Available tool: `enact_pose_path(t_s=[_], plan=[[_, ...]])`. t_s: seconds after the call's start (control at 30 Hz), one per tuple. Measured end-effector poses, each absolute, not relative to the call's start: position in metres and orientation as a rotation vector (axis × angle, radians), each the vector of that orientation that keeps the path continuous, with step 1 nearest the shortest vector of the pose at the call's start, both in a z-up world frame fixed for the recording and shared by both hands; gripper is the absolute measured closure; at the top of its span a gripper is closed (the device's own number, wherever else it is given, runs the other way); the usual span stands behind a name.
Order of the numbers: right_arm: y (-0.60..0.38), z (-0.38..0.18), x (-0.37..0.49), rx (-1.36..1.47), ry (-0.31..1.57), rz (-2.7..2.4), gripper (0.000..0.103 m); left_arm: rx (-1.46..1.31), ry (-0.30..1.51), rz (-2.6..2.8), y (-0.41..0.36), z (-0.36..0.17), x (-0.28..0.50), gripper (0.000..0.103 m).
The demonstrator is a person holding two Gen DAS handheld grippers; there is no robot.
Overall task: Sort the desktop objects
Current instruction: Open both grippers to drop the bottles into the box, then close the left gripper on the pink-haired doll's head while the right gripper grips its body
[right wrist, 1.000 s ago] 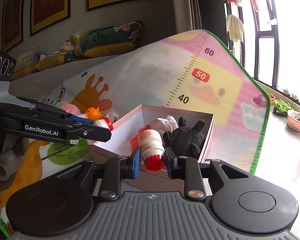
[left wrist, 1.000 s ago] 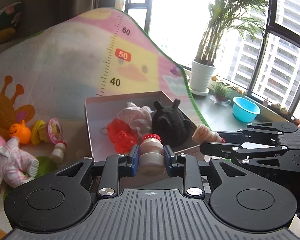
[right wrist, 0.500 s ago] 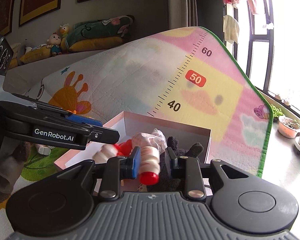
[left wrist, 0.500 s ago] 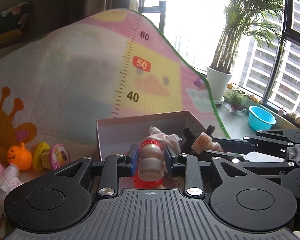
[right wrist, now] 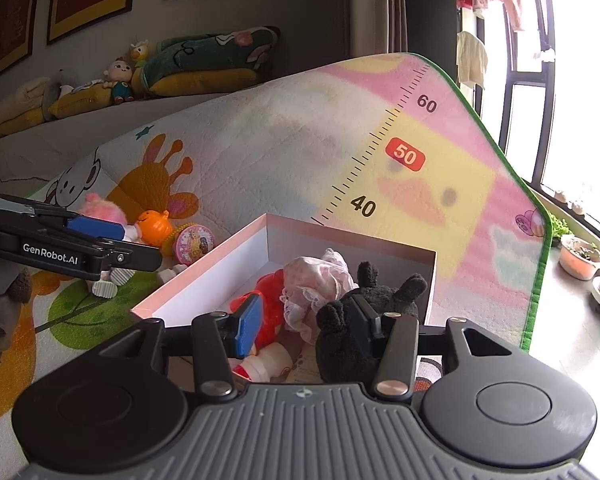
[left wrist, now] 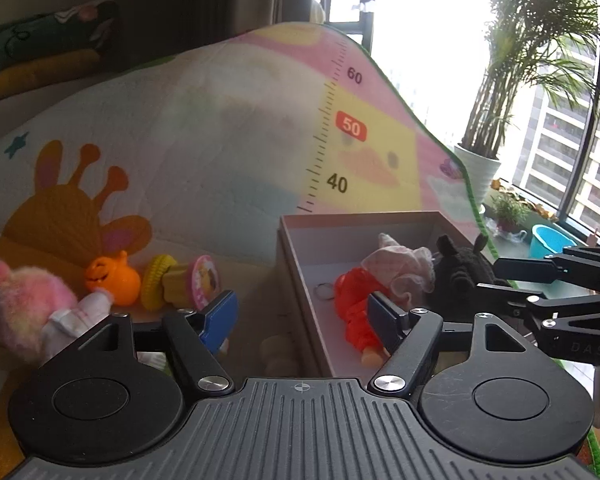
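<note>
— While its jaws are opening, what does the left hand-held gripper hold?
— Nothing. The right hand-held gripper, also opening, is empty; a red-capped bottle lies in the near box.

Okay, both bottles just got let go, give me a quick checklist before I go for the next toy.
1. Left gripper empty: ok, fingers opening, nothing between them.
2. Right gripper empty: ok, fingers opening, its red-capped bottle lies below them in the box.
3. Left bottle inside the box: cannot tell, only a pale blur shows at the box's near wall.
4. Right fingers free of the black plush: cannot tell, it overlaps one finger in the right wrist view.
5. Mat sorted: not ok, the orange toy and the pink-haired doll lie outside the box.
</note>
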State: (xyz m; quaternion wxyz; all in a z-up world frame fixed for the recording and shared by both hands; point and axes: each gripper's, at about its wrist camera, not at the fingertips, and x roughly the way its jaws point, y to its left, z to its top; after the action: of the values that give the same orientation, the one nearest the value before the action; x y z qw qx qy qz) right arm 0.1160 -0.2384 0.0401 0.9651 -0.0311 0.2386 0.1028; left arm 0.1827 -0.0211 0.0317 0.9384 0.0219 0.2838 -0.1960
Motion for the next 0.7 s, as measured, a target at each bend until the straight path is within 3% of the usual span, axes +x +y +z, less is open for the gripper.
enact_pose_path(t_s=[0.13, 0.53, 0.7], plan=[[-0.215, 0.044, 0.112, -0.097, 0.482, 0.264, 0.049, 0.016, 0.6, -0.277, 0.026, 0.023, 0.181, 0.015], [-0.103, 0.035, 0.134, -0.23, 0.541, 0.468, 0.039, -0.137, 0.605, -0.119, 0.128, 0.013, 0.207, 0.01], [-0.067, 0.029, 0.164, -0.209, 0.56, 0.505, 0.029, -0.191, 0.565, -0.116, 0.15, 0.019, 0.226, 0.009]])
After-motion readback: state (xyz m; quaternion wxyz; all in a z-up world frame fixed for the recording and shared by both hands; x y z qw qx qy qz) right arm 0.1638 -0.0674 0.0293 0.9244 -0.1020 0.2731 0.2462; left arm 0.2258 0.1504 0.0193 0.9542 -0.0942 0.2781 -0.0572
